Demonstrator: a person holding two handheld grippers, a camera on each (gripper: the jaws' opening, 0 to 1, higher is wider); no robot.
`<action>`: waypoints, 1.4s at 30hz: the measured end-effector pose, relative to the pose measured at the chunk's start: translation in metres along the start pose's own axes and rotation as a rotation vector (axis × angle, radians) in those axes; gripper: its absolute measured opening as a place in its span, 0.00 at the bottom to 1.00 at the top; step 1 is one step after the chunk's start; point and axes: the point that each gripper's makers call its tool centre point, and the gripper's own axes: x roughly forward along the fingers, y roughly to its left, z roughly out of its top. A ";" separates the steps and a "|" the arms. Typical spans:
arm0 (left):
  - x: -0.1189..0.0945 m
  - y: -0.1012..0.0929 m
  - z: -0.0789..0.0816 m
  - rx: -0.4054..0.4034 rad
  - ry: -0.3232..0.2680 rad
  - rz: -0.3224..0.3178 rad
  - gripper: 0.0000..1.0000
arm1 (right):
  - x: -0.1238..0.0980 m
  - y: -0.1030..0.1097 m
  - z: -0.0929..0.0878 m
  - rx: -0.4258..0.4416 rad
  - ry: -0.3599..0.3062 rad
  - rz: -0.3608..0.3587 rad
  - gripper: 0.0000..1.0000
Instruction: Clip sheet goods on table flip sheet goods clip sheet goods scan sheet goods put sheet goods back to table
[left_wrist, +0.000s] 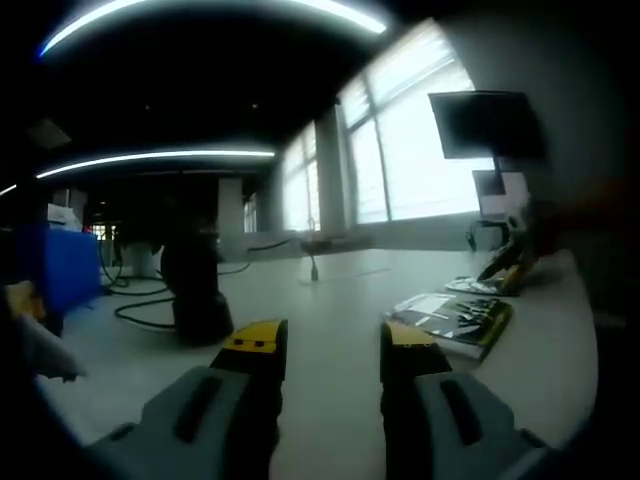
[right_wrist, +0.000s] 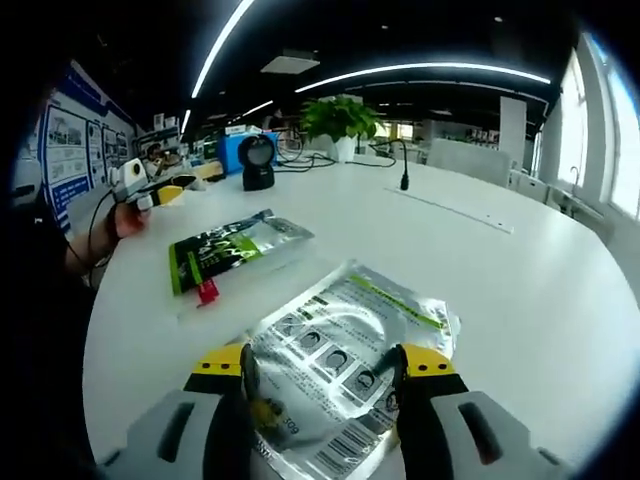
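A silver see-through packet (right_wrist: 350, 345) with printed pictures and a barcode lies flat on the white table (right_wrist: 520, 290). My right gripper (right_wrist: 322, 365) is open, its yellow-tipped jaws standing either side of the packet's near edge. Further off to the left lies a green and silver packet (right_wrist: 235, 250) with a small red tag (right_wrist: 207, 292) at its near end. A person's hand holds the left gripper (right_wrist: 150, 192) at the table's left edge. In the left gripper view, my left gripper (left_wrist: 333, 345) is open above the table with nothing between its jaws. The green packet (left_wrist: 455, 318) lies just right of it, and the right gripper (left_wrist: 505, 262) shows beyond.
A black scanner (right_wrist: 258, 160) on a stand sits at the far left of the table, also seen as the dark scanner (left_wrist: 195, 290) with its cable. Behind are a blue box (right_wrist: 232, 150), a plant (right_wrist: 340, 118), a black stalk (right_wrist: 404, 170) and a monitor (left_wrist: 482, 125).
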 end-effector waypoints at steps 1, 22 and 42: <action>0.000 0.000 0.000 -0.001 -0.002 0.000 0.30 | 0.000 0.000 -0.001 0.013 0.008 -0.015 0.52; 0.001 -0.002 -0.004 0.006 0.019 -0.009 0.30 | 0.000 0.015 -0.001 0.082 -0.008 -0.127 0.52; 0.001 0.005 -0.001 -0.031 -0.009 -0.009 0.29 | -0.005 -0.018 0.038 0.096 -0.107 -0.226 0.48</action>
